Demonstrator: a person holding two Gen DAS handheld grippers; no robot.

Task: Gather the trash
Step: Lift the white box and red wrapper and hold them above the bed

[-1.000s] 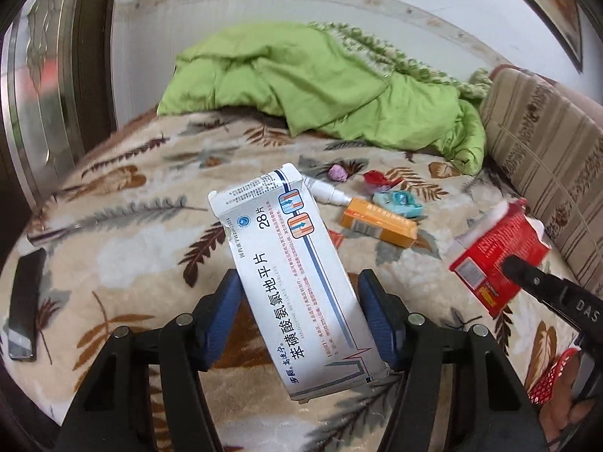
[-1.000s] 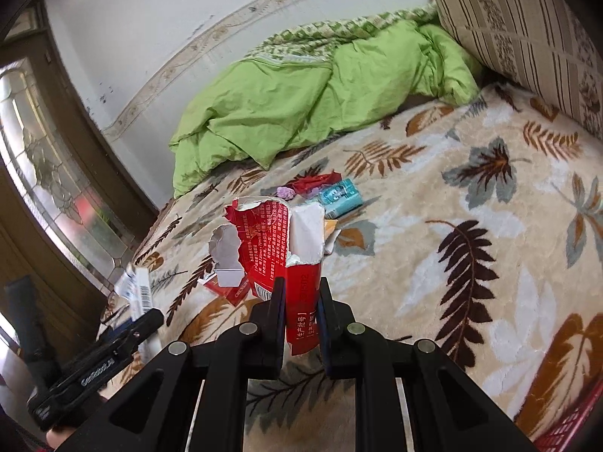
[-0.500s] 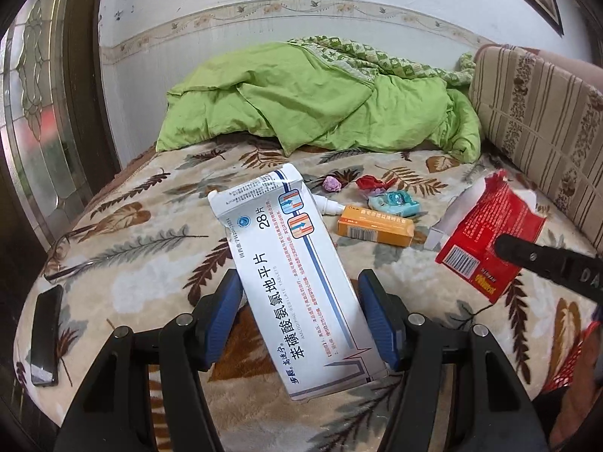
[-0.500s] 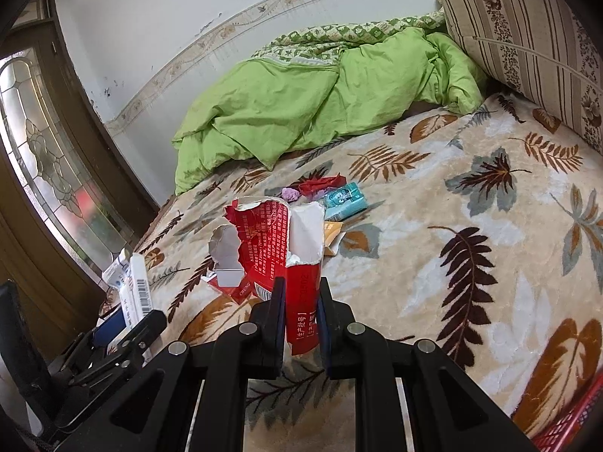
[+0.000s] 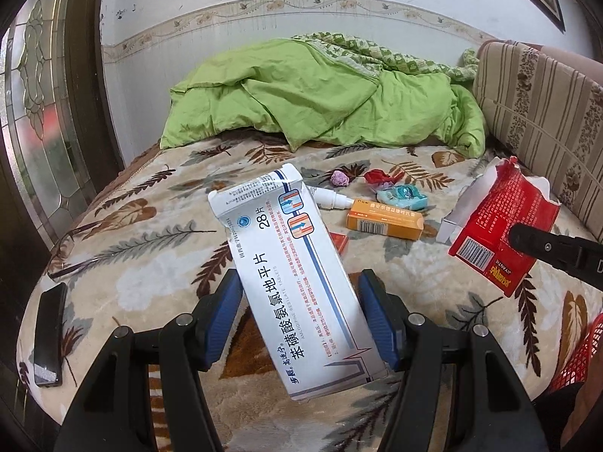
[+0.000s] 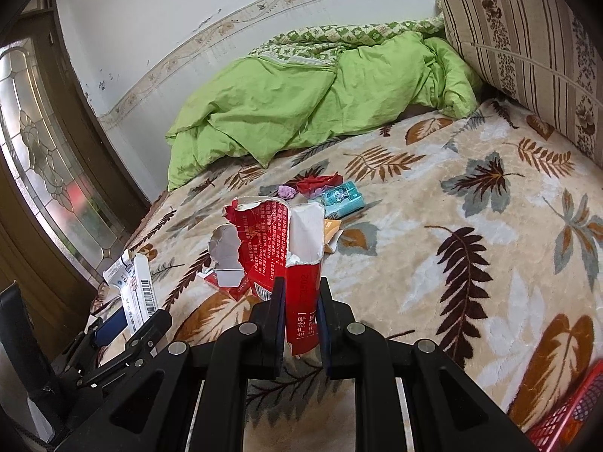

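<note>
The left gripper (image 5: 299, 316) clamps a white cardboard medicine box (image 5: 297, 282) printed with blue Chinese lettering between its blue-padded fingers (image 5: 222, 320), holding it tilted above the near edge of the bed. The right gripper (image 6: 299, 316) pinches a torn red paper carton (image 6: 279, 241) with a white inner lining, its ragged open end pointing away from the camera, also lifted over the near part of the leaf-patterned beige blanket (image 6: 471, 248).

Toward the middle of the blanket lie an orange rectangular box (image 5: 384, 218), a small white tube (image 5: 329, 199) just beside it, a teal plastic packet (image 5: 401, 196), a crumpled red wrapper (image 5: 378, 177) and a small pink crumpled wad (image 5: 339, 177), all close together. A dark flat phone (image 5: 49, 339) rests at the blanket's near left edge. A rumpled green quilt (image 5: 320, 94) is heaped at the far edge against the wall, and a striped beige cushion (image 5: 539, 105) stands along the right edge. A red mesh basket (image 6: 565, 418) shows at the near right corner.
</note>
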